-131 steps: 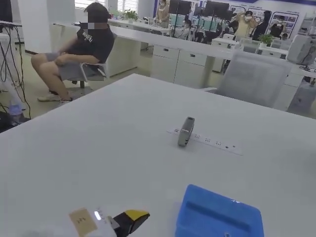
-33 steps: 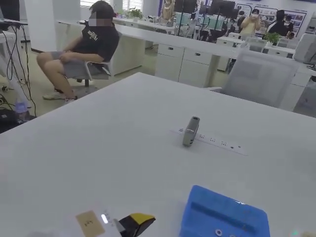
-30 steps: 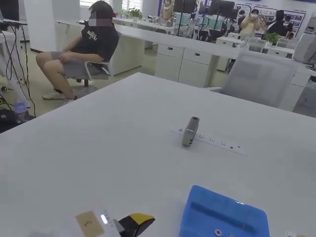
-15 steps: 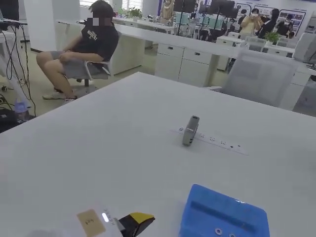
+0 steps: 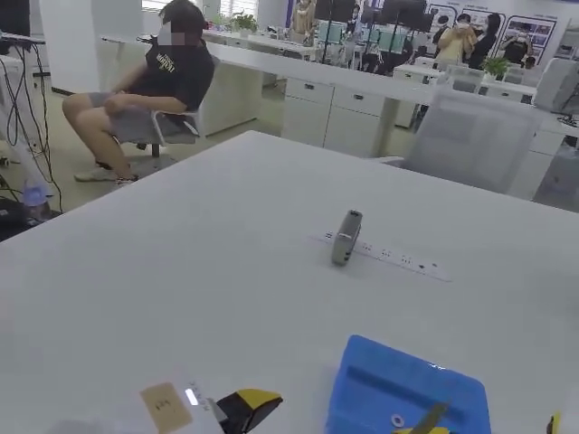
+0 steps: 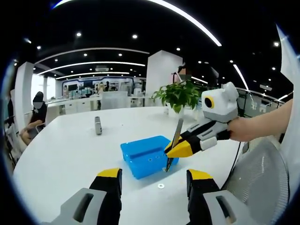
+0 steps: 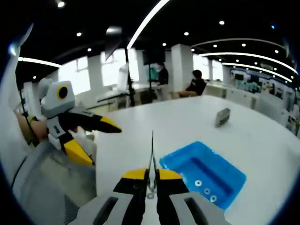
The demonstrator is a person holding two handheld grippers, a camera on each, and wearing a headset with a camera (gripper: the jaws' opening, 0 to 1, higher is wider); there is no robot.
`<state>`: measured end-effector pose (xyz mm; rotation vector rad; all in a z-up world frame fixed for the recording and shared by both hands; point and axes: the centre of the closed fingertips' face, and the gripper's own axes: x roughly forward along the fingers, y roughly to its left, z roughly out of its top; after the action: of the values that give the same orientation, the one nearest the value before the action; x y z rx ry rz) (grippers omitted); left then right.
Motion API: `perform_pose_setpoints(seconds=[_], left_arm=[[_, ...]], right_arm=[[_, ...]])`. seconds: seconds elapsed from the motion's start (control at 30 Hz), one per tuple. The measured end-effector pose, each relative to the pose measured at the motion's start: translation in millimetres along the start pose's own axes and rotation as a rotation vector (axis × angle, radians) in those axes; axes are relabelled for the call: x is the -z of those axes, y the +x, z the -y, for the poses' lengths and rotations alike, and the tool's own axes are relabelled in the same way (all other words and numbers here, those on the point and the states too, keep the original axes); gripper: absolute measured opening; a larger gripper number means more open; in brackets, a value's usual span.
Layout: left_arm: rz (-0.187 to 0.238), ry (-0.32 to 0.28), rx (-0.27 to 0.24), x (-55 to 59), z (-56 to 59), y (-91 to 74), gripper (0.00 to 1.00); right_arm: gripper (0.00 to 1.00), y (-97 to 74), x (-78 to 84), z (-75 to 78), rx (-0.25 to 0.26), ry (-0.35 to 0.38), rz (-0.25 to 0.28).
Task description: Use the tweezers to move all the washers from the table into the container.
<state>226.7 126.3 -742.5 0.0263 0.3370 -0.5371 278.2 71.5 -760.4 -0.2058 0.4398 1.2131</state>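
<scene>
The blue container (image 5: 407, 391) lies at the table's near edge with a washer (image 5: 396, 420) in it. My right gripper (image 6: 174, 149) is shut on the tweezers (image 6: 175, 140), whose tips hang over the container's (image 6: 149, 158) near rim. Whether they hold a washer I cannot tell. One washer (image 6: 161, 186) lies on the table in front of the container. My left gripper (image 6: 154, 180) stands open and holds nothing, left of the container. In the right gripper view the tweezers (image 7: 152, 152) stick out of my right gripper (image 7: 151, 176), beside the container (image 7: 206, 169) with washers (image 7: 206, 191).
A grey device (image 5: 345, 237) stands on a white power strip (image 5: 398, 258) beyond the container. A person sits on a chair (image 5: 167, 127) at the back left, and a grey office chair (image 5: 470, 140) stands behind the table. A potted plant (image 6: 180, 96) stands on the table's far side.
The tweezers' tip and the edge of my right gripper have come into the head view at the bottom right, over the container. The left gripper has stayed put.
</scene>
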Motion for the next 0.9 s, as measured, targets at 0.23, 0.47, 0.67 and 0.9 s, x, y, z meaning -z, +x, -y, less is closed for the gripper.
perform_pose_setpoints(seconds=[0.23, 0.47, 0.67, 0.9], left_arm=[[0.002, -0.002, -0.001, -0.4, -0.5, -0.3, 0.54], [-0.001, -0.003, -0.001, 0.3, -0.6, -0.1, 0.54], [-0.002, -0.004, 0.002, 0.7, -0.4, 0.2, 0.54], [-0.011, -0.003, 0.005, 2.8, -0.2, 1.1, 0.54]], right_arm=[[0.03, 1.6, -20.6, 23.3, 0.021, 0.001, 0.038], [0.03, 11.8, -34.4, 48.7, 0.051, 0.019, 0.053], [0.03, 30.1, -32.5, 60.5, 0.052, 0.039, 0.032], [0.03, 46.9, -15.3, 71.8, 0.059, 0.078, -0.021]])
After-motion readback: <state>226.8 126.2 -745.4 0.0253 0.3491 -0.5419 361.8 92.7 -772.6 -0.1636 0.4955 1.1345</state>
